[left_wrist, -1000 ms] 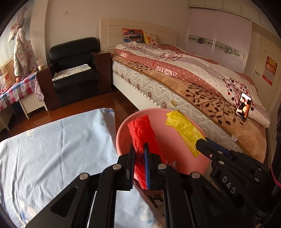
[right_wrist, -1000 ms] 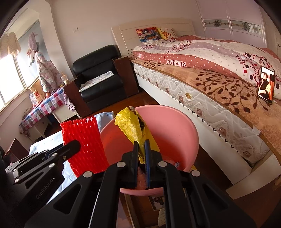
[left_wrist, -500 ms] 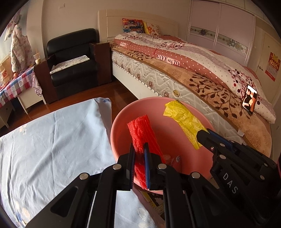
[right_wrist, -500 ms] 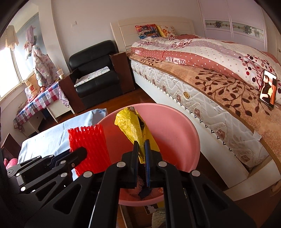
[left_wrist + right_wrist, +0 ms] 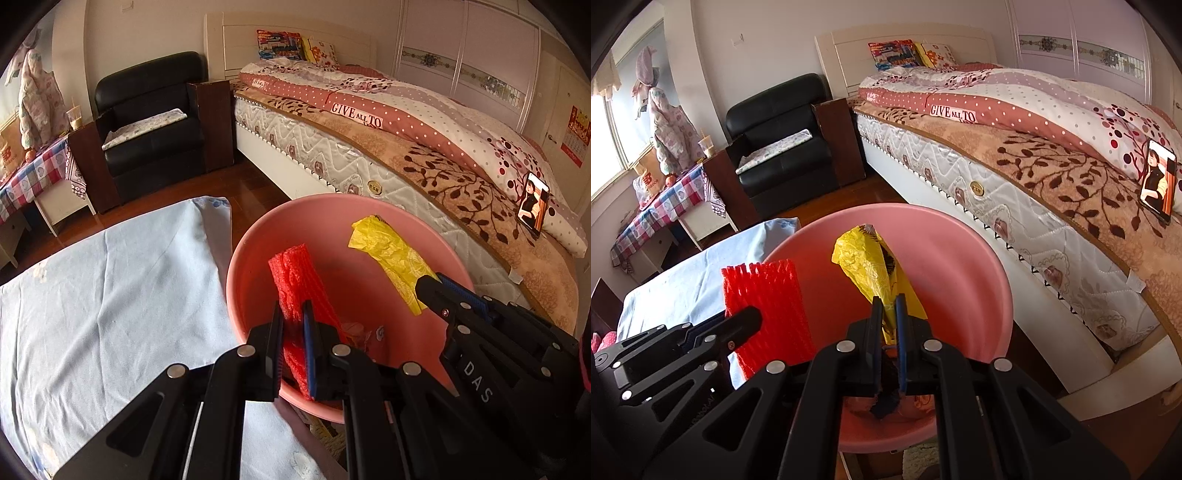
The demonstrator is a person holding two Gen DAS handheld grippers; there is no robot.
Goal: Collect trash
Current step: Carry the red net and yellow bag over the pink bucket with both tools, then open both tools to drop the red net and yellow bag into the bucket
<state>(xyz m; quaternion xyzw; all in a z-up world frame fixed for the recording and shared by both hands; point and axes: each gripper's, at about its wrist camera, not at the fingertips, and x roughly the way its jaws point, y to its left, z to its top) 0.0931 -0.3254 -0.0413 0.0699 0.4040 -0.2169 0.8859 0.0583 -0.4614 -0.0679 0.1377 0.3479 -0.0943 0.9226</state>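
Both hand-held grippers sank toward the pink basin [image 5: 258, 236]: left hand-held gripper [image 5: 293, 325] clamps red foam net [image 5: 295, 280], right hand-held gripper [image 5: 889, 314] clamps yellow wrapper [image 5: 864, 266]; releasing near the basin's desk-side rim could drop trash outside.

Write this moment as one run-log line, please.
left hand-held gripper: shut on red foam net | right hand-held gripper: shut on yellow plastic wrapper | both over round pink plastic basin

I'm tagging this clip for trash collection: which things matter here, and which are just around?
Job:
- red foam net sleeve, in left gripper
- crumpled yellow plastic bag, in right gripper
- round pink plastic basin

Around:
- black leather armchair
- propped phone
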